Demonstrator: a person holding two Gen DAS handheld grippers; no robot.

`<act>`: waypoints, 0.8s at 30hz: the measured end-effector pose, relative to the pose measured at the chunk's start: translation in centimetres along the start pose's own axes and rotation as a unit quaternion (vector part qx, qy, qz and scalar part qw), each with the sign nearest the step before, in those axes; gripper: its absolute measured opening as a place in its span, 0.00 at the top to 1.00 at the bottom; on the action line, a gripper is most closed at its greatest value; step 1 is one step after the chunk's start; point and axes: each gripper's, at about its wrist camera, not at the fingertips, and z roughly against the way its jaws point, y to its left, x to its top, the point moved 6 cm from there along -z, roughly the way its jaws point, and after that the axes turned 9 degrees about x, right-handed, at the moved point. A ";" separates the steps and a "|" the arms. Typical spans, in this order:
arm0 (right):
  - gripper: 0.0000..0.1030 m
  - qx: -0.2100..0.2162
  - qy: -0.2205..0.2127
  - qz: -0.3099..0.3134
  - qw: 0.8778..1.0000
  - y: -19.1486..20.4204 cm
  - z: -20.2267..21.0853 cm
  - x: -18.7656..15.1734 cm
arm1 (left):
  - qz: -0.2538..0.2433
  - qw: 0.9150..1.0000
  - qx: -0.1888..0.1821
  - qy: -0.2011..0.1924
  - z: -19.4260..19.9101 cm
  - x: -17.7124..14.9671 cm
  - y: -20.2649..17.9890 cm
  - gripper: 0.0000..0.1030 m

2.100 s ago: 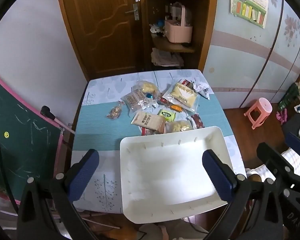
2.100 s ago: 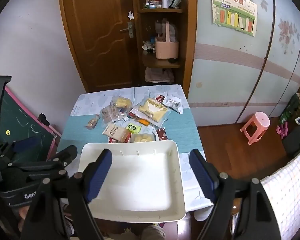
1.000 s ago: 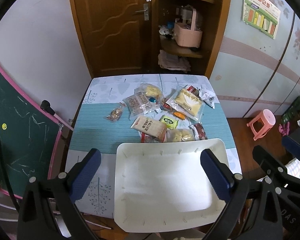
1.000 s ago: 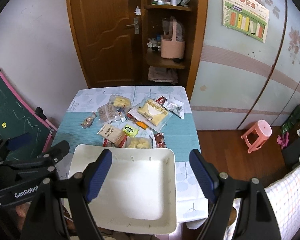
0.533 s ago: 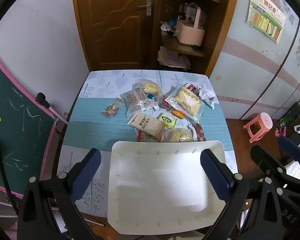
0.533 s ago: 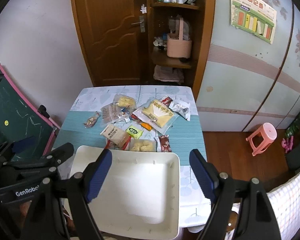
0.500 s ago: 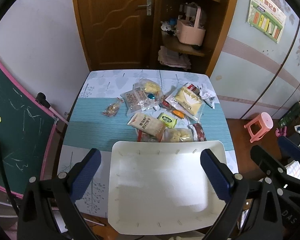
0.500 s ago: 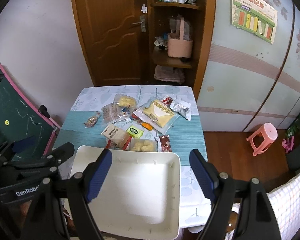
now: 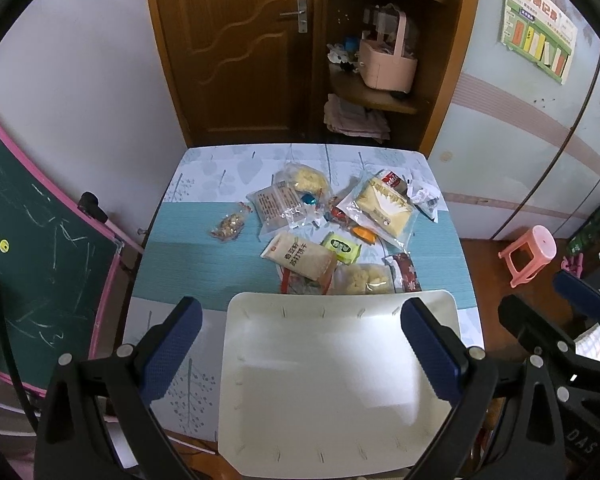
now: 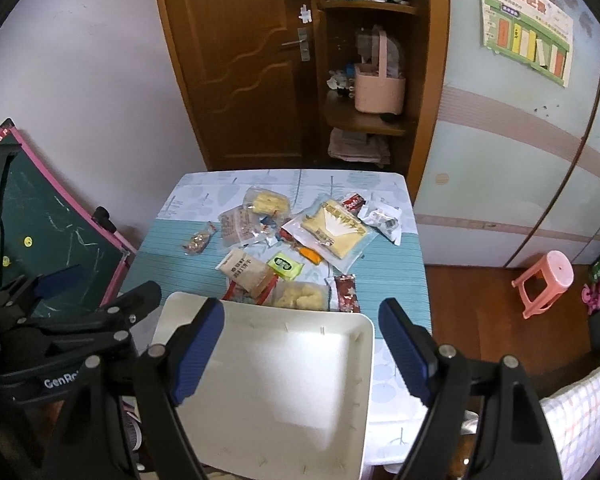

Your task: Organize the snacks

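Several snack packets lie in a loose pile on the small table point(image 9: 188, 240): a cracker pack point(image 9: 299, 255), a big yellow bag point(image 9: 384, 208), a green packet point(image 9: 341, 246), a small nut bag point(image 9: 228, 226). An empty white tray point(image 9: 332, 380) sits at the table's near edge, touching the pile; it also shows in the right wrist view point(image 10: 268, 384). My left gripper point(image 9: 300, 344) is open, high above the tray. My right gripper point(image 10: 300, 348) is open too, empty, beside the left one point(image 10: 60, 320).
A green chalkboard point(image 9: 28, 260) leans left of the table. A wooden door and a corner shelf with a pink basket point(image 9: 386, 68) stand behind. A pink stool point(image 9: 530, 250) is on the floor at right.
Both grippers have drifted slightly, and the table sits a little more centred in both views. Nothing on the table has moved.
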 end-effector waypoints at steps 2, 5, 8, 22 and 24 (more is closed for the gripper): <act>0.22 0.009 -0.003 0.002 1.000 -0.1 0.0 0.2 | 0.003 1.000 0.000 0.000 0.0 0.3 0.0 0.04; 0.22 0.019 -0.008 0.005 1.000 -0.5 0.2 0.6 | 0.007 1.000 0.002 0.003 -0.1 0.8 0.0 0.04; 0.22 0.025 -0.014 0.006 1.000 -0.8 0.2 1.2 | 0.006 1.000 0.014 0.000 0.1 1.3 0.2 0.04; 0.22 0.049 -0.007 0.016 0.999 -2.1 -1.0 3.2 | -0.002 1.000 0.030 -0.011 0.3 3.0 0.2 0.04; 0.22 0.057 0.003 0.013 0.998 -2.3 -1.8 3.3 | -0.007 1.000 0.030 -0.004 -0.6 3.3 0.3 0.04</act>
